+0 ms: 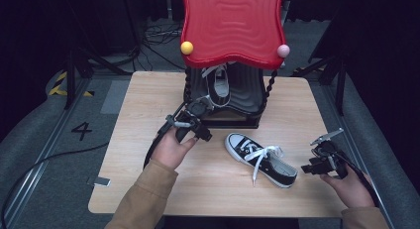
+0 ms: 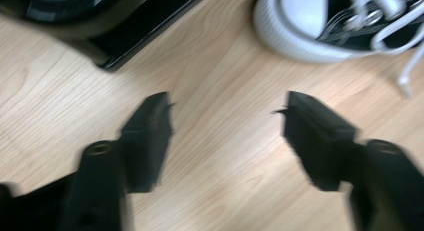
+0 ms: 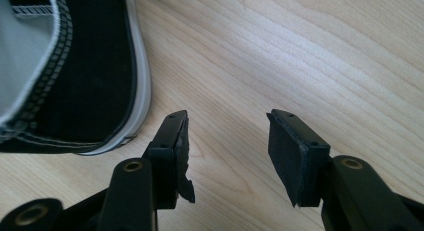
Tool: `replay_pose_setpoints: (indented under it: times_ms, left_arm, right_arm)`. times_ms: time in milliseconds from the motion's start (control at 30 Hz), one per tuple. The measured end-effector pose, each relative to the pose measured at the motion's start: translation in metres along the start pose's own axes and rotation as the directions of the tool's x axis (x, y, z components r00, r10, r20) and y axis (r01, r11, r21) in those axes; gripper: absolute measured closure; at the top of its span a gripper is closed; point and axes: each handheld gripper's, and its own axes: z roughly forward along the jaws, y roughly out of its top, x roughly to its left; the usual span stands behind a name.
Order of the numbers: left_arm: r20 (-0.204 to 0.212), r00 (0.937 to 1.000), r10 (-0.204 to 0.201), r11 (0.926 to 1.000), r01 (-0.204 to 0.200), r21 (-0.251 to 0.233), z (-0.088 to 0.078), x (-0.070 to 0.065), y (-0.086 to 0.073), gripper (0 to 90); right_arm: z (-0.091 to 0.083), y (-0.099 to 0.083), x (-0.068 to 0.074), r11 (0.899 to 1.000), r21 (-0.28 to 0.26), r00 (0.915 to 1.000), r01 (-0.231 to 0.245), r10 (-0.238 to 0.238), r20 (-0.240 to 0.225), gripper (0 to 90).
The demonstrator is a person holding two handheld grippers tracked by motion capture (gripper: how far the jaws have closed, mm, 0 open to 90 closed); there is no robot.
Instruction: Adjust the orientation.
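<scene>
Dark studio floor with cables and stands, around a pale wood-grain table [image 1: 148, 120].

High view: at the table's far edge, a black two-tier shoe rack with a wavy red plastic top [image 1: 230, 26], tipped with a yellow knob [image 1: 186, 47] and a pink knob [image 1: 283, 50]. On the black shelf beneath, one black-and-white canvas sneaker on the rack [image 1: 219, 85], toe pointing toward the viewer. On the tabletop, its mate, a black canvas low-top sneaker with white toe cap and loose white laces [image 1: 260, 158], lying upright and angled, toe toward the rack. Left gripper [image 1: 202, 108] just in front of the rack's lower edge, near the shelved shoe but apart from it. Right gripper [image 1: 311, 165] just beside the loose sneaker's heel, not touching.

Left gripper view: jaws spread wide over bare wood, nothing between them; rack base at upper left, white toe cap of the loose sneaker [image 2: 305, 26] at upper right.

Right gripper view: jaws spread, empty; sneaker heel and white sole edge [image 3: 75, 76] to the left of the left jaw, apart.

Step judged: first shoe stowed and released, second not yet taken. Next move judged: right jaws onto the heel collar, pinch, then lift toward the shelf beside its mate, clear of dangling laces.
</scene>
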Motion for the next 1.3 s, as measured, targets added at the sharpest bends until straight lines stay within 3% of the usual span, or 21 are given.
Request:
replay_pose_setpoints:
  times_ms: [67,100,133,167,267,333,367,467,600,767,833,967,1167,1300]
  left_arm:
    - [-0.015,0.9995,0.028,0.999,-0.028,0.036,0.004,-0.001,-0.009,23.5]
    - [-0.004,0.9997,0.024,0.9973,-0.023,0.07,0.007,-0.001,-0.011,16.1]
    - [-0.002,1.0,0.01,0.9959,-0.01,0.09,0.009,-0.001,-0.012,15.0]
    - [-0.015,0.9999,0.001,0.9956,0.0,0.094,0.01,-0.002,-0.014,20.2]
    - [-0.044,0.9985,-0.032,0.9958,0.036,0.085,0.012,-0.003,-0.019,16.2]
    - [-0.055,0.9973,-0.049,0.995,0.054,0.084,0.011,-0.001,-0.022,19.4]
    - [-0.048,0.9977,-0.047,0.9946,0.052,0.09,0.012,0.0,-0.024,17.0]
    - [-0.087,0.9945,-0.059,0.994,0.066,0.087,0.011,0.002,-0.029,18.3]
    - [-0.08,0.9925,-0.092,0.9946,0.096,0.039,0.008,0.007,-0.037,17.4]
    - [-0.064,0.9913,-0.115,0.9904,0.119,0.07,0.012,0.015,-0.045,16.9]
    - [-0.086,0.9883,-0.126,0.9871,0.133,0.089,0.016,0.017,-0.046,17.1]
    - [-0.076,0.9874,-0.139,0.984,0.146,0.102,0.017,0.02,-0.048,17.2]
    - [-0.099,0.9875,-0.123,0.9839,0.134,0.118,0.017,0.02,-0.054,17.1]
    - [-0.109,0.9856,-0.129,0.9821,0.142,0.124,0.018,0.023,-0.06,17.1]
  right_arm:
    - [-0.003,0.001,0.002,1.0,-0.009,1.0,0.002,-0.002,-0.003,50.9]
    - [-0.005,0.002,0.003,1.0,-0.016,1.0,0.005,-0.005,-0.003,50.5]
    - [-0.007,0.003,0.004,1.0,-0.023,0.9999,0.004,-0.004,-0.009,50.3]
    - [-0.008,0.004,0.004,1.0,-0.028,0.9998,0.004,-0.005,-0.019,50.1]
    - [-0.01,0.006,0.008,0.999,-0.039,0.9992,0.006,-0.007,-0.041,49.8]
    - [-0.013,0.008,0.012,0.999,-0.047,0.9987,0.014,-0.016,-0.049,49.7]
    - [-0.015,0.009,0.014,0.998,-0.055,0.9983,0.016,-0.019,-0.054,49.8]
    - [-0.024,0.013,0.021,0.996,-0.083,0.997,0.033,-0.038,-0.067,49.9]
    - [-0.033,0.019,0.031,0.992,-0.121,0.9926,0.042,-0.056,-0.108,50.1]
    - [-0.038,0.028,0.049,0.986,-0.145,0.983,0.088,-0.109,-0.147,50.1]
    - [-0.037,0.033,0.058,0.983,-0.148,0.9775,0.112,-0.136,-0.162,50.6]
    - [-0.027,0.041,0.067,0.98,-0.136,0.9702,0.144,-0.167,-0.176,51.8]
    - [-0.006,0.05,0.073,0.985,-0.088,0.9691,0.146,-0.161,-0.187,57.7]
    - [0.007,0.058,0.079,0.982,-0.07,0.9652,0.174,-0.184,-0.186,61.3]
